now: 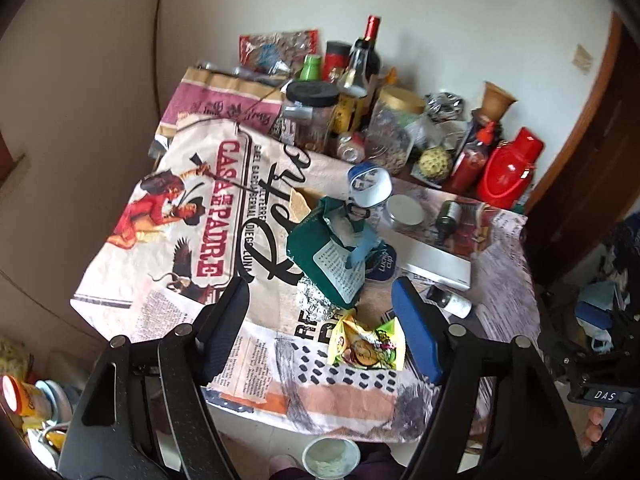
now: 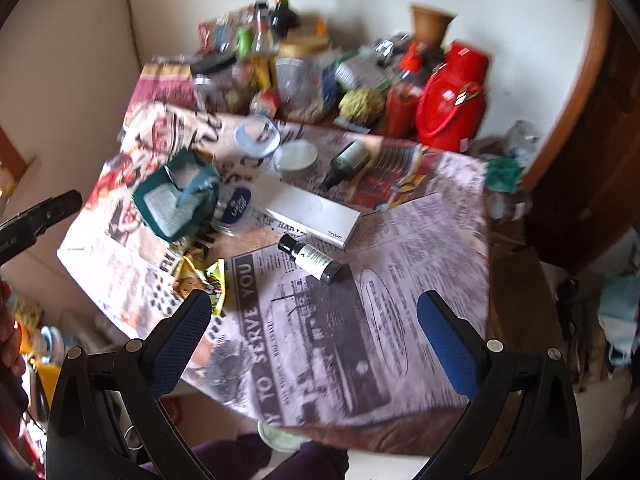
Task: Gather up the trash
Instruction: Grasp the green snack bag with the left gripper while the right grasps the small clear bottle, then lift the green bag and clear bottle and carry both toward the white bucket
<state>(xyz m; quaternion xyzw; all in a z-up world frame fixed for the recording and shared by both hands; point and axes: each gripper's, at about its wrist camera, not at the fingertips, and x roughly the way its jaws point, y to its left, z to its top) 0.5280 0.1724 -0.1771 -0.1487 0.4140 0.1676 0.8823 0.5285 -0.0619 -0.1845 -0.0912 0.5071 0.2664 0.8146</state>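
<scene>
newsprint table [image 2: 420, 216] | far jars blurred | left tongs [image 1: 320, 312], right tongs [image 2: 316, 332] apart, empty

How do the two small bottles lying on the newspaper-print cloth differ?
The near bottle has a white label and black cap; the far bottle looks dark green with a paler label. The near bottle lies in front of the white box, the far bottle behind it, by the round lid. Both lie on their sides, untouched.

Near desk [image 2: 420, 240] edge lies bare; bottles and jars [image 1: 360, 120] crowd the far side, green bag [image 1: 332, 248] and white box [image 2: 312, 208] block mid-desk.
</scene>
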